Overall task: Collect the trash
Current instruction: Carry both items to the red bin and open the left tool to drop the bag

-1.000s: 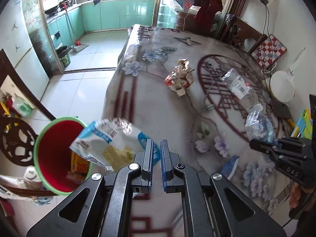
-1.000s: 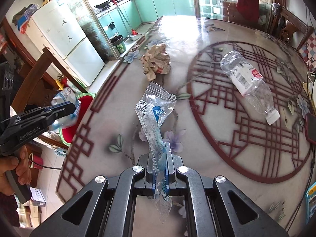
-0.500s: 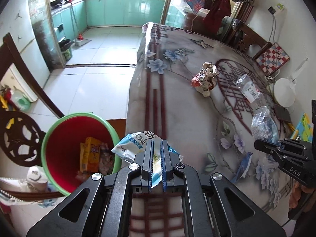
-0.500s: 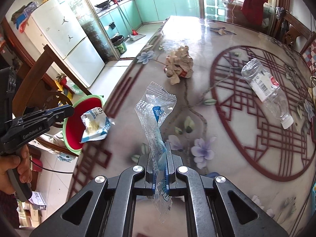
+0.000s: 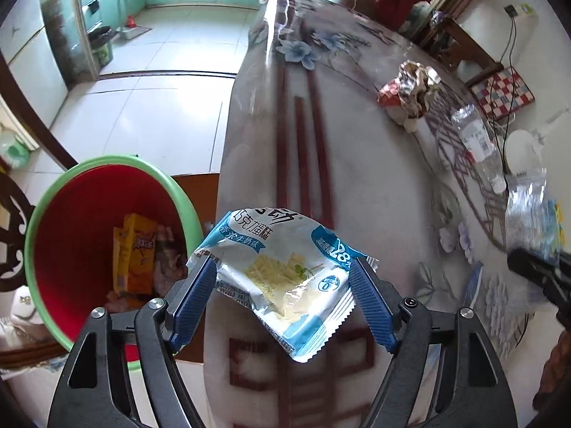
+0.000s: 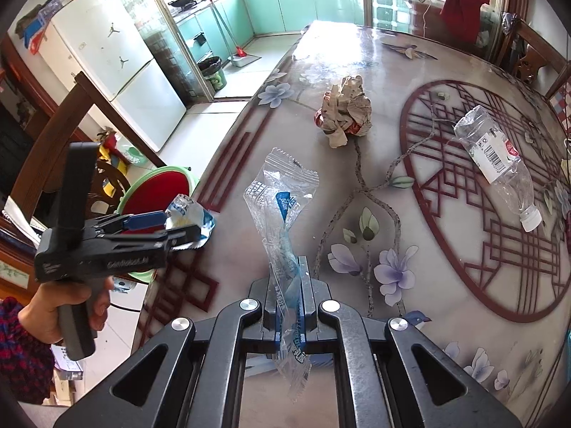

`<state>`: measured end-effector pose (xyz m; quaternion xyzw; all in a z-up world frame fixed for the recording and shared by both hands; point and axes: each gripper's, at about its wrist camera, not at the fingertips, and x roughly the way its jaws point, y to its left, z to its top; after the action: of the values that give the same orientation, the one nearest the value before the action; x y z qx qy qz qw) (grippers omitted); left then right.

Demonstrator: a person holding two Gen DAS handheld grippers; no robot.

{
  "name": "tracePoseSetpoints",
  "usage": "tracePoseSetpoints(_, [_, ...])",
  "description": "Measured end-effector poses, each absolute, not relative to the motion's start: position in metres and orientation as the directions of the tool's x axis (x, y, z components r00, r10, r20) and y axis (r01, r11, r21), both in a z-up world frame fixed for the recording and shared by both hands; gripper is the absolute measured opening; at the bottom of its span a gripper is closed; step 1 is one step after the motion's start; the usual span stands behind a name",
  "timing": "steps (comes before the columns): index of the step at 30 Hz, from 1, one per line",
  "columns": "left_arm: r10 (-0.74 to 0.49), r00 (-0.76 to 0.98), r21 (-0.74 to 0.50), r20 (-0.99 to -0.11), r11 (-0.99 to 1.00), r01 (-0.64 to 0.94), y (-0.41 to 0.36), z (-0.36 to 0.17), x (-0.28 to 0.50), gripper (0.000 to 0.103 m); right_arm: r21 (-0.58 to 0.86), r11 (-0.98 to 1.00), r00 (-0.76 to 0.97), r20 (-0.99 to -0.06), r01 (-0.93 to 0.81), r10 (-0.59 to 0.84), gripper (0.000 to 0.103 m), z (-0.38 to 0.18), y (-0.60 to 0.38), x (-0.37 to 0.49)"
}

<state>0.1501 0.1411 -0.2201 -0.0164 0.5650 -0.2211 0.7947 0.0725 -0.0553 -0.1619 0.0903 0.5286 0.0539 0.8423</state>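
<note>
Left tongs [image 5: 283, 297] opening, blue-white wrapper [image 5: 285, 271] loose between the pads over tabletop [image 5: 374, 185] edge beside red bin [image 5: 82, 221], right tongs [image 6: 289, 306] clamped on clear wrapper [image 6: 282, 214], crumpled paper [image 6: 344, 108] and bottle [image 6: 496, 162] on tabletop.

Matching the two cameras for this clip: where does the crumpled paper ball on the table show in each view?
Left wrist view: the crumpled paper ball sits upper right, on the table's far part.
Right wrist view: it sits above centre, left of the red lattice circle.
Shared landmark: the clear plastic bottle lies to its right in both.
</note>
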Motion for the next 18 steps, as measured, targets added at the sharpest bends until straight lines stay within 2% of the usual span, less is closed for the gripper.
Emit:
tracePoseSetpoints(1, [-0.37,0.271,-0.274,-0.889,0.902,0.334,0.142,-0.218,0.151,0.066,0.207,0.978,0.433,-0.882,0.01,0.183,0.005,-0.162,-0.055,0.072])
tracePoseSetpoints(2, [-0.357,0.274,-0.254,-0.893,0.903,0.346,0.141,-0.218,0.153,0.038,0.206,0.978,0.431,-0.884,0.016,0.179,0.005,-0.163,-0.056,0.073])
tracePoseSetpoints(3, [-0.339,0.273,-0.233,-0.9,0.905,0.357,0.141,-0.218,0.154,0.021,0.206,0.978,0.429,-0.886,0.021,0.177,0.005,-0.164,-0.056,0.073])
tracePoseSetpoints(5, [-0.33,0.276,-0.217,-0.903,0.903,0.371,0.145,-0.218,0.158,0.009,0.204,0.979,0.429,-0.886,0.026,0.173,0.005,-0.164,-0.055,0.075])
tracePoseSetpoints(8, [-0.362,0.269,-0.257,-0.892,0.899,0.355,0.155,-0.215,0.161,0.0,0.201,0.979,0.431,-0.886,0.023,0.172,0.005,-0.163,-0.05,0.079])
tracePoseSetpoints(18, [-0.343,0.437,-0.236,-0.832,0.93,0.28,0.217,-0.168,0.167,0.0,0.193,0.978,0.442,-0.873,-0.074,0.206,0.005,-0.153,-0.006,0.104])
